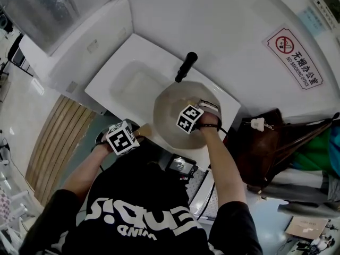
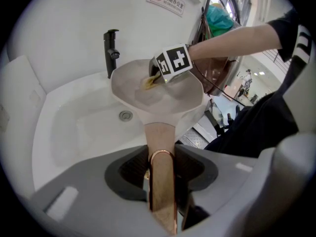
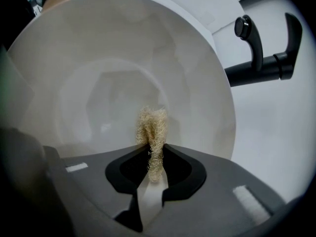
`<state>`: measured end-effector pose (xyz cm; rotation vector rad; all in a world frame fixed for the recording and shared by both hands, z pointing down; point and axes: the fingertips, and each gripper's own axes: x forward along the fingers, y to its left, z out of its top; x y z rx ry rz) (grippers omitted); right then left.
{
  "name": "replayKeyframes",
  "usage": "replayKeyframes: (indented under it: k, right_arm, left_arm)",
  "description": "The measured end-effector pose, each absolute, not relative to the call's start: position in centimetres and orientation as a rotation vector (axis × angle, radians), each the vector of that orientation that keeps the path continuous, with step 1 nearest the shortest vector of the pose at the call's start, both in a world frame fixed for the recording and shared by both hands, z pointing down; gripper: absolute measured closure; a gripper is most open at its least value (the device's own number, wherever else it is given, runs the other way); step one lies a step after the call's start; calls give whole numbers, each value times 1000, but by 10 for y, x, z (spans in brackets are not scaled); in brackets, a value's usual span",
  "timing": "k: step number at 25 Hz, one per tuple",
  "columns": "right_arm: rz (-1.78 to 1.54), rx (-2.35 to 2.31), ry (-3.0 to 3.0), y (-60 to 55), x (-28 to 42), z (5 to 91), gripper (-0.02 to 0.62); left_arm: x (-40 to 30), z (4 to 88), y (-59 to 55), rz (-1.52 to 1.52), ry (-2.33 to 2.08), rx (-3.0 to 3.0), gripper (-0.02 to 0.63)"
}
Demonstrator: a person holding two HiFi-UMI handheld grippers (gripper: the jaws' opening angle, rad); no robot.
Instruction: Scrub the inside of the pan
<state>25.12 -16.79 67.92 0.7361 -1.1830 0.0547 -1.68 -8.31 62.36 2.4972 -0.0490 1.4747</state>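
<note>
sink: white moulded sink basin (image 1: 130,86) is set in the white bench (image 1: 159,54), at the left; nothing is seen in it but the drain.
left gripper: left gripper (image 2: 161,168) is seen with its jaws closed on the pan's handle, one on each side.
handle: tan, copper-edged straight handle (image 2: 161,132) is clamped between the left jaws and points back at the person.
pan: pale beige round pan (image 1: 171,113) is held up off the bench, over the right edge of the basin, just in front of the tap, its inside tilted toward the right gripper.
right gripper: right gripper (image 3: 155,158) is placed inside the pan; its jaws are pinched on the scrubber.
scrubber: straw-coloured fibrous scrub pad (image 3: 153,127) sticks out past the jaws; its tip appears to be touching the pan's inner floor, though contact cannot be confirmed.
tap: black lever tap (image 1: 186,66) is seen behind the pan; no water is seen running.
step: scrubbing of the inside is judged to be in hand.
next: the pad is to be pressed down and swept over floor and wall, while the handle is kept clamped so the pan is not twisted.
</note>
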Motion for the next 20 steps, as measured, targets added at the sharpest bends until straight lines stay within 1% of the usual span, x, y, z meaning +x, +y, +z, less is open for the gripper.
replayKeyframes:
  k: [9,14,20]
  right_arm:
    - [187,657,-1237,-126,238,682,522]
    - [283,609,-1325,-108,208,686,522]
    - [308,559,-1405,-98,169,689,522]
  left_arm:
    - [-16,619,-82,1469,-64,2505,445]
    - [-15,618,-82,1470,-74,2503,445]
    - [-15,616,-81,1472,-80,2504,445]
